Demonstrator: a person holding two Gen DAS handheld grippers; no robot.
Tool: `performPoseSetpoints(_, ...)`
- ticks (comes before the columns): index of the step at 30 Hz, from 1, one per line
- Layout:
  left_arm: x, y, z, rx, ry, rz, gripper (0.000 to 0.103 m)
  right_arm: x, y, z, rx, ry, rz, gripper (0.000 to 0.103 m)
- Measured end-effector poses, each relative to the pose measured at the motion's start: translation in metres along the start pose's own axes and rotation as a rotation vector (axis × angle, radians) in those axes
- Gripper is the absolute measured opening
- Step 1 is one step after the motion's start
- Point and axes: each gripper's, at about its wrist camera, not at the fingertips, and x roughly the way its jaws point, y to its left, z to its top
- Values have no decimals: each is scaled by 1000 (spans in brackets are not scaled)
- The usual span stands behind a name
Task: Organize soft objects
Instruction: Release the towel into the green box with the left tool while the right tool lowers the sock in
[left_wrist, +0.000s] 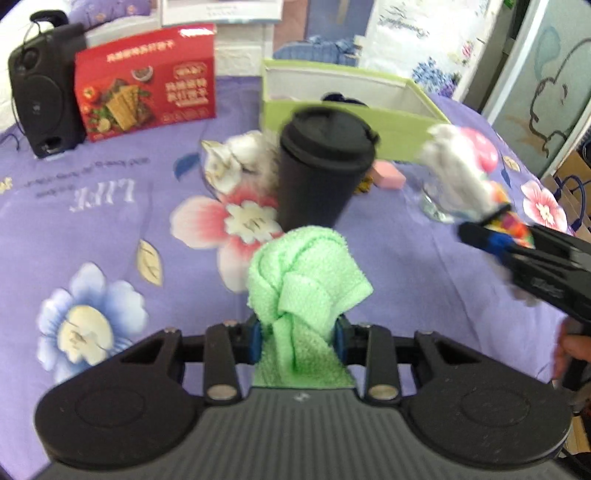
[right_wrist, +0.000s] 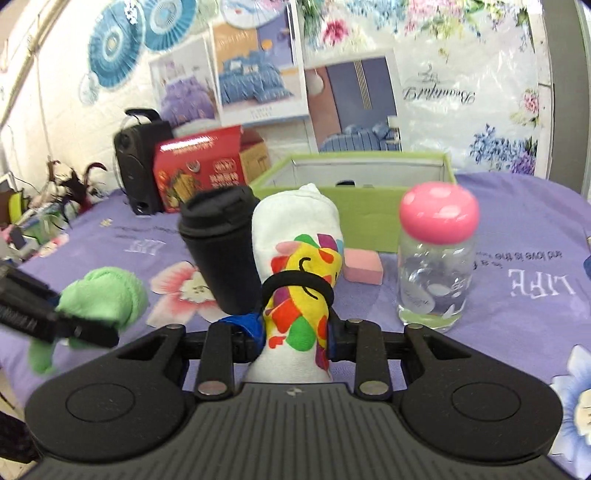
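Note:
My left gripper (left_wrist: 301, 341) is shut on a knotted green towel (left_wrist: 306, 273), lifted above the purple floral bedsheet (left_wrist: 110, 221). My right gripper (right_wrist: 295, 338) is shut on a rolled white cloth with a colourful print (right_wrist: 299, 266), bound by a black hair tie. The right gripper (left_wrist: 491, 229) with its white cloth (left_wrist: 458, 166) also shows at the right of the left wrist view. The left gripper (right_wrist: 74, 325) with the green towel (right_wrist: 107, 295) shows at the left of the right wrist view. An open green box (left_wrist: 354, 110) (right_wrist: 365, 218) stands behind.
A black lidded cup (left_wrist: 321, 170) (right_wrist: 221, 251) stands just ahead of both grippers. A clear bottle with a pink cap (right_wrist: 436, 258), a pink sponge block (right_wrist: 362, 266), a red carton (left_wrist: 147, 81), a black speaker (left_wrist: 40, 85) and a white fluffy item (left_wrist: 243, 151) sit on the bed.

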Motion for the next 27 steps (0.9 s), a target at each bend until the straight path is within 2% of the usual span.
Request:
performPoseSetpoints(3,-13,8,29,18,-28,27,33,-15,-11,34,-22,-64,-13,13)
performPoseSetpoints(7,-19,6,96,67,-117,49,33,-3,-37,97,-74,-118,-49,13)
performPoseSetpoints(10,-9,2,154,94,-165,45,33,29,-60,142,-105,-95,-86,13)
performPoseSetpoints(14,28,-6,227,99,-179,21,33,91,-92,181,-114,-3,-111,13)
performPoseSetpoints(19,95,-17,278,95,-122,12,33,155,-124,180,-95,118,-92,14)
performPoseSetpoints(24,158,-19,291,87,-38,14,33,192,-132,167,-126,193,-72,15)
performPoseSetpoints(27,179,-18,292,93,2,10,35,206,-134,163,-149,242,-59,20)
